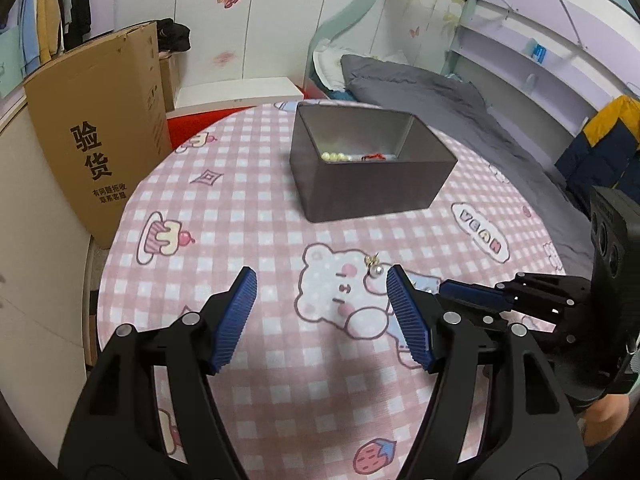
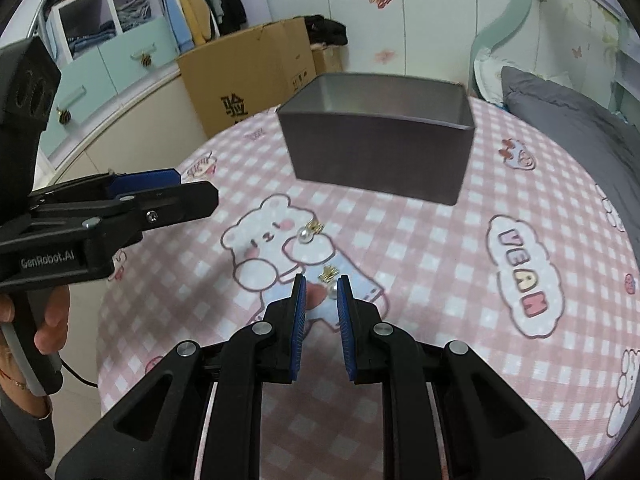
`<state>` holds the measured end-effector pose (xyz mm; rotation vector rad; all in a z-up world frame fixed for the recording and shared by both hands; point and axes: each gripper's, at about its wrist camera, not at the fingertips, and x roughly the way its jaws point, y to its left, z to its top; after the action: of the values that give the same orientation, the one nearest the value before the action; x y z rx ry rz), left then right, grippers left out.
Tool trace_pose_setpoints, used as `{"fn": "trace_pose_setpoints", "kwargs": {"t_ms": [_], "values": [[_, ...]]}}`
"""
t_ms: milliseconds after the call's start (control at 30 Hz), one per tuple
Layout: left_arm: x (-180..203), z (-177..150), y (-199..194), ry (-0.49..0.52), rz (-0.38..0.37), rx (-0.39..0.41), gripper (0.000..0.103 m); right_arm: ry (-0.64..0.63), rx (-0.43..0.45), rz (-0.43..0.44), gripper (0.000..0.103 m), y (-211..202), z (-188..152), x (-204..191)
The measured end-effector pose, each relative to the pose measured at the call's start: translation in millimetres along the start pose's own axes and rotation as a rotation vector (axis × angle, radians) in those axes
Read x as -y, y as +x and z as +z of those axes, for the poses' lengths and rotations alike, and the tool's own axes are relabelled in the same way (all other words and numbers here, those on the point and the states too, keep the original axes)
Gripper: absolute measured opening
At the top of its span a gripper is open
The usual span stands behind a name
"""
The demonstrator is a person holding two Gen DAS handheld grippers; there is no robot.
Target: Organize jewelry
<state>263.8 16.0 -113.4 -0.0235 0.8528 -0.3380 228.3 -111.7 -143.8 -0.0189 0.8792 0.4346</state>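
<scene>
Two pearl earrings lie on the tablecloth (image 2: 440, 248), on the printed bear, in front of the box (image 2: 376, 152). Our right gripper (image 2: 321, 292) has its jaws narrow but parted, with nothing pinched. The near earring (image 2: 330, 280) sits just beyond its fingertips, in line with the gap. Our left gripper (image 1: 320, 280) stands wide and empty, its right pad just beside the far earring (image 1: 375, 267). The box already holds pearl beads (image 1: 335, 156) and something red.

We judge these earrings very light, hard and smooth. The round pearl will likely squirt out from the ribbed pads, and the thin gold top looks bendable. We would close gently across the pearl where it meets the gold part, pads low against the soft cloth.
</scene>
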Motion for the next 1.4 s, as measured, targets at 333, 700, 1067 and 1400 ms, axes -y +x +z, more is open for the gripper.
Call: {"fn": "trace_pose_setpoints", "kwargs": {"t_ms": [333,700,1067,1400], "values": [[0.9,-9.6,9.0,-0.002,0.007,-0.013,0.068,0.002,-0.021,-0.029,0.015,12.9,-1.9,0.0],[4.0,-10.0,16.9,0.010,0.014,-0.023,0.068,-0.051,-0.018,-0.061,0.008,17.1,-1.1,-4.8],[1.0,0.9,35.4,-0.057,-0.087,-0.060,0.068,0.058,0.026,-0.033,0.007,-0.9,-1.4,33.6],[25.0,8.3,62.9,-0.006,-0.107,-0.122,0.049,0.124,0.059,0.006,0.007,-15.2,-1.1,56.2]]}}
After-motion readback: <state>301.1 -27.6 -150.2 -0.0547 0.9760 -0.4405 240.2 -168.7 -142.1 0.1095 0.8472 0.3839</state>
